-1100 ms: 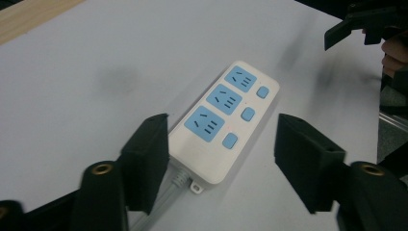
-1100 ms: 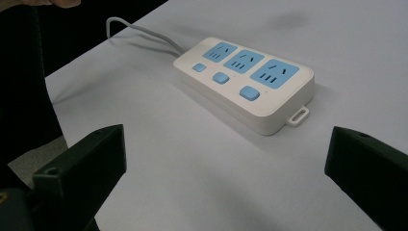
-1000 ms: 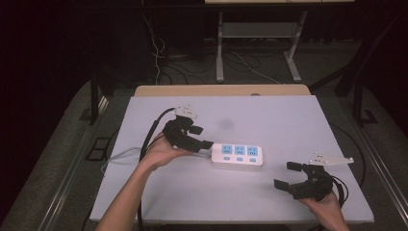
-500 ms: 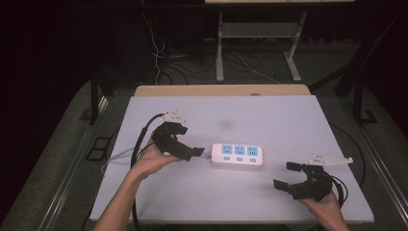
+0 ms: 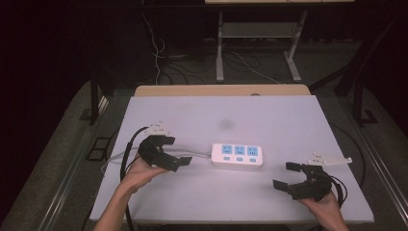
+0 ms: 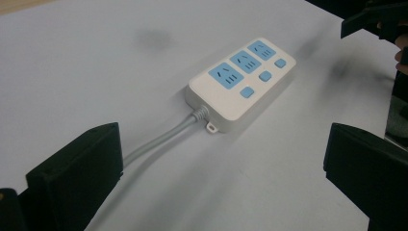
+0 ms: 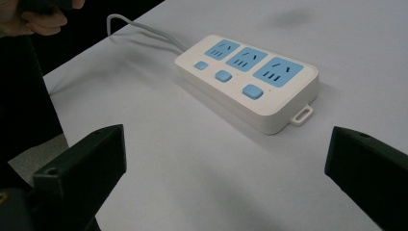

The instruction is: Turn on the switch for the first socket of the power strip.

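A white power strip (image 5: pixel 238 155) with three blue sockets and blue buttons lies flat in the middle of the white table (image 5: pixel 269 115). Its grey cable (image 5: pixel 197 154) runs left toward the table edge. My left gripper (image 5: pixel 177 151) hovers open just left of the strip, over the cable. In the left gripper view the strip (image 6: pixel 240 82) and cable (image 6: pixel 159 139) lie ahead of the wide-apart jaws of my left gripper (image 6: pixel 223 144). My right gripper (image 5: pixel 285 175) stands open at the front right, apart from the strip (image 7: pixel 250 79), which lies ahead of my right gripper (image 7: pixel 226 154).
A wooden strip (image 5: pixel 221 90) borders the table's far edge. Beyond it, desk legs (image 5: pixel 220 48) and loose cables (image 5: pixel 159 57) sit on the dark floor. The other hand (image 7: pixel 38 17) shows at the top left of the right gripper view.
My left gripper has drawn back to the left and toward the person, away from the strip's cable end. The right gripper and the strip have stayed put.
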`<action>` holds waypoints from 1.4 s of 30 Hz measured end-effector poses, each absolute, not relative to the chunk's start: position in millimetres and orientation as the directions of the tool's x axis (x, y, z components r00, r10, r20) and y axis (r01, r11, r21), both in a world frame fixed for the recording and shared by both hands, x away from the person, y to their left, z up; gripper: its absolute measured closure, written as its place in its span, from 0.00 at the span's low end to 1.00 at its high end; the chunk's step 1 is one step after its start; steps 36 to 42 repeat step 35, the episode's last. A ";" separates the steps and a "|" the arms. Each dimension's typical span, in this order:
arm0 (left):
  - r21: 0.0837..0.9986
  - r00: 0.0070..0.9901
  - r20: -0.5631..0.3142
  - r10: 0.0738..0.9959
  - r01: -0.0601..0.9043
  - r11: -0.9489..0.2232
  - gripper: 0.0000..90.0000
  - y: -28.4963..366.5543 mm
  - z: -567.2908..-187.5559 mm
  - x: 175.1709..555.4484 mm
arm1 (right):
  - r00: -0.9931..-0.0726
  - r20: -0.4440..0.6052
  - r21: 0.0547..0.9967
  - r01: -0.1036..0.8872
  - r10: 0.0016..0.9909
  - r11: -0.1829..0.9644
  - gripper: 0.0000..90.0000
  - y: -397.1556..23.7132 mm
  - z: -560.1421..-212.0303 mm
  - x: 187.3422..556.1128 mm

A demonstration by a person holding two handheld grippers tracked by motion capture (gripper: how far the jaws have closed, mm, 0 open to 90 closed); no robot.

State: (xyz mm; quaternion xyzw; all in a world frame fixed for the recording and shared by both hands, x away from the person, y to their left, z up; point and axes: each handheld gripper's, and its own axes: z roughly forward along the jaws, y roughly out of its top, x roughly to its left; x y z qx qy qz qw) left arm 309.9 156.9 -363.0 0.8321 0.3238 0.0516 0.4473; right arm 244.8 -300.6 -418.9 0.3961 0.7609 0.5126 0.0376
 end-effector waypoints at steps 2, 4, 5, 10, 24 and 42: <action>0.780 0.782 -0.208 0.588 0.495 -0.383 0.00 159.8 -366.2 306.7 | -0.683 0.348 0.809 0.565 0.642 0.162 0.00 -300.2 -419.0 244.8; 0.783 0.779 -0.214 0.590 0.498 -0.372 0.00 162.4 -368.8 303.4 | -0.683 0.349 0.808 0.566 0.642 0.163 0.00 -299.9 -419.0 244.7; 0.786 0.778 -0.217 0.590 0.498 -0.367 0.00 163.7 -369.8 301.6 | -0.683 0.349 0.808 0.566 0.641 0.163 0.00 -299.8 -419.0 244.7; 0.799 0.771 -0.233 0.593 0.499 -0.334 0.00 169.7 -376.7 291.6 | -0.686 0.348 0.807 0.566 0.639 0.167 0.00 -299.1 -419.4 244.8; 0.798 0.713 -0.283 0.642 0.547 -0.255 0.00 184.6 -416.4 266.7 | -0.690 0.352 0.803 0.570 0.633 0.175 0.00 -297.0 -419.8 244.3; 0.814 0.716 -0.287 0.637 0.533 -0.232 0.00 185.7 -426.3 258.6 | -0.686 0.357 0.798 0.577 0.633 0.175 0.01 -297.7 -420.7 244.9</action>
